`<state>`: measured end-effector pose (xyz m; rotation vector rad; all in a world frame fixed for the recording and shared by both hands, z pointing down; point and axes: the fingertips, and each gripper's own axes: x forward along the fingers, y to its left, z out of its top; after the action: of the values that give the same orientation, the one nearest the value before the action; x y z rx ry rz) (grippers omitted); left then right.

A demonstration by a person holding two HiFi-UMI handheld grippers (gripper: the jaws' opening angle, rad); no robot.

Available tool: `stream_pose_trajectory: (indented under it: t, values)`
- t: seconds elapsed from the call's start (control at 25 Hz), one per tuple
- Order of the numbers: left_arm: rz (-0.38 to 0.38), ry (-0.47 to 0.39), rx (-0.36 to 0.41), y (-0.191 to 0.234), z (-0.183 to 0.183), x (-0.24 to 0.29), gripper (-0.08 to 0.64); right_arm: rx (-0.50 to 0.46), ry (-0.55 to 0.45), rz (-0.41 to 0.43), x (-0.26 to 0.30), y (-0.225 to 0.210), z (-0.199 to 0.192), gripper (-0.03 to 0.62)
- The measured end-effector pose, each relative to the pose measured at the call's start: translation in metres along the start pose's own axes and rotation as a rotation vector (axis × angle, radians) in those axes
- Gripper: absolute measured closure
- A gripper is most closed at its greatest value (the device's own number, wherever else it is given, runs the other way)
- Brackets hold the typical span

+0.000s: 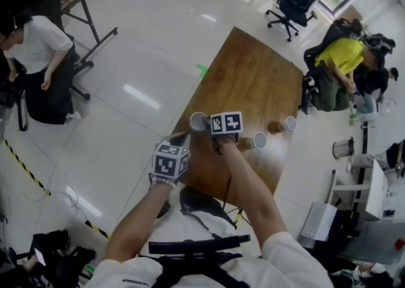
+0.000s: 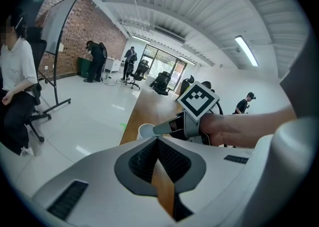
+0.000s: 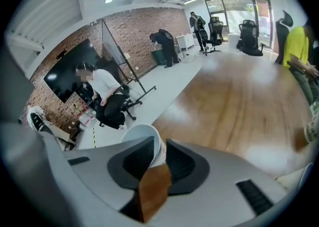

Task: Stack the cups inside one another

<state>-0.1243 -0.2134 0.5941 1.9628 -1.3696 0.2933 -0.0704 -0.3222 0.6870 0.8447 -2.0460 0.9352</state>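
At table edge, right claw clamped on rim of white cup; left claw closed, empty.

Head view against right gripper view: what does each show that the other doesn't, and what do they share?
Only the head view shows a second white paper cup and a third white paper cup, both on their sides farther right on the brown wooden table, plus the left gripper. Only the right gripper view shows the right gripper with its jaws closed on the wall of the first white paper cup. Both show that cup, the table and a seated person in a white top.
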Motion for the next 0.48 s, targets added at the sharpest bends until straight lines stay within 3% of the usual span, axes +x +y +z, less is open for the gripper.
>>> stream_pose_trajectory:
  t: [0.12,0.48]
  values:
    - [0.001,-0.004,-0.002,0.003,-0.001,-0.001,0.563,-0.012,0.004,-0.009,0.002,0.002,-0.001,0.561]
    - [-0.042,0.008,0.035,-0.012,-0.002,0.001,0.563,0.023,-0.089,-0.025,-0.037,-0.009,0.006,0.574]
